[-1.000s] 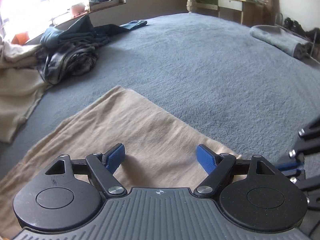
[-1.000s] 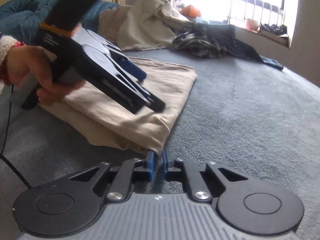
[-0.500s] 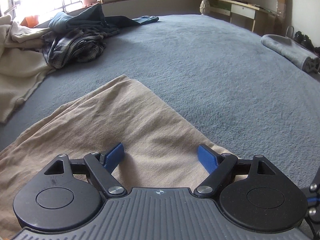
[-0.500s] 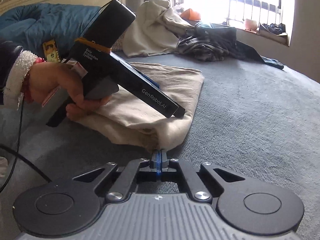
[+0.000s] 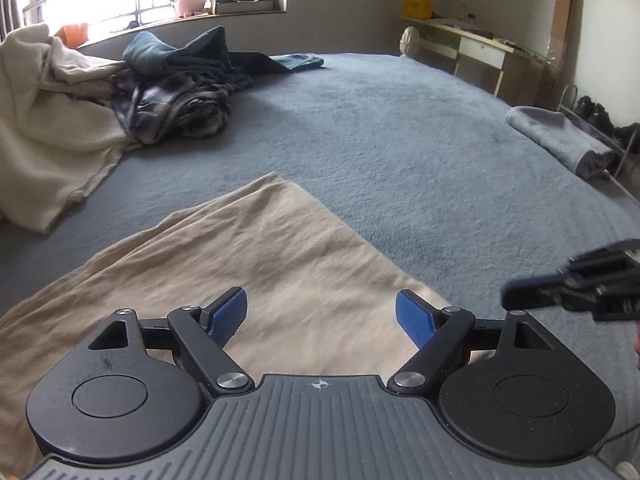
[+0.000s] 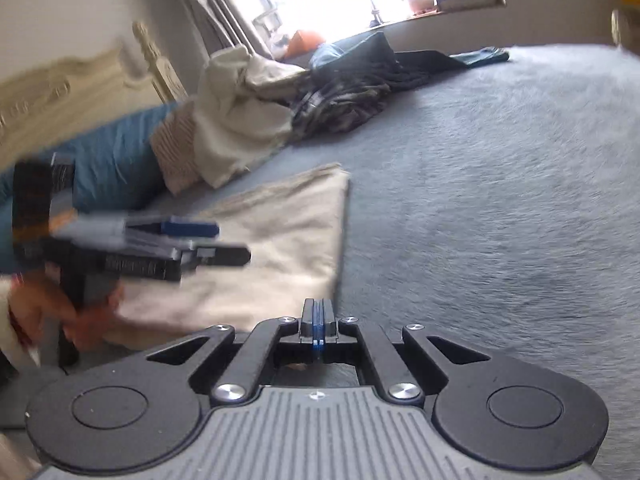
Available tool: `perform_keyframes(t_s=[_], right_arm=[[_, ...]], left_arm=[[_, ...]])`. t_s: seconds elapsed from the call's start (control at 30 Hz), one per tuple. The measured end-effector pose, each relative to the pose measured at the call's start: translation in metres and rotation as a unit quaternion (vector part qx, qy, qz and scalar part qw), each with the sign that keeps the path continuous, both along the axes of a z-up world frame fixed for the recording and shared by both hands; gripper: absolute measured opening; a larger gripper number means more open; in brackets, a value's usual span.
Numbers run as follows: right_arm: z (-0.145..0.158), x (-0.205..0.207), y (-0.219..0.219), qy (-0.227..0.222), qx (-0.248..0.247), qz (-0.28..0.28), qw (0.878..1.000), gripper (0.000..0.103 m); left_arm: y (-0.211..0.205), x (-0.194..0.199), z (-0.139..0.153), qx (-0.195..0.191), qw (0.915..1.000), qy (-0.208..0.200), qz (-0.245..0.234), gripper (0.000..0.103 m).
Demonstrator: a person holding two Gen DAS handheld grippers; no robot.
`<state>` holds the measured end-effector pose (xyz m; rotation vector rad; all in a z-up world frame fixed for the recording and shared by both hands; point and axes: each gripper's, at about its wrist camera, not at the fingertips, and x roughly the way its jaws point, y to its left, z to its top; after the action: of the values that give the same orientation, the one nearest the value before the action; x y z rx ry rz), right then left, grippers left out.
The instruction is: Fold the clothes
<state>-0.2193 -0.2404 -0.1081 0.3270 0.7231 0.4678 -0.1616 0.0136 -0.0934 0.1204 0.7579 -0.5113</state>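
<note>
The beige garment lies folded flat on the blue-grey bed cover, so 1 piece looks done. The left gripper hangs over it, fingers spread wide, nothing between them. The right gripper sits beside the garment's edge, fingers pressed together and empty. Left to do, I'd say: the plaid shirt, cream blanket and teal clothing heaped near the window. Nothing blocks the way.
</note>
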Motion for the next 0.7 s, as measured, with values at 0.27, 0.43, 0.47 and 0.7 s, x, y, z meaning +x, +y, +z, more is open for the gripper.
perform_keyframes(t_s=[0.27,0.43,0.47,0.7], right_arm=[[-0.036,0.025,0.04,0.035,-0.051,0.05,0.997,0.001],[-0.016,0.018,0.037,0.01,-0.058,0.052,0.997,0.002],[-0.012,0.015,0.037,0.002,-0.056,0.057,0.997,0.002],[-0.03,0.017,0.055,0.013,-0.087,0.084,0.993,0.002]], left_arm=[[-0.001,-0.015,-0.038,0.059,0.9977,0.018,0.029,0.083],[0.019,-0.024,-0.014,0.049,0.9978,-0.003,0.044,0.084],[0.026,-0.028,-0.012,0.043,0.9976,-0.006,0.053,0.085],[0.074,-0.039,-0.041,0.027,0.9907,0.034,0.129,0.092]])
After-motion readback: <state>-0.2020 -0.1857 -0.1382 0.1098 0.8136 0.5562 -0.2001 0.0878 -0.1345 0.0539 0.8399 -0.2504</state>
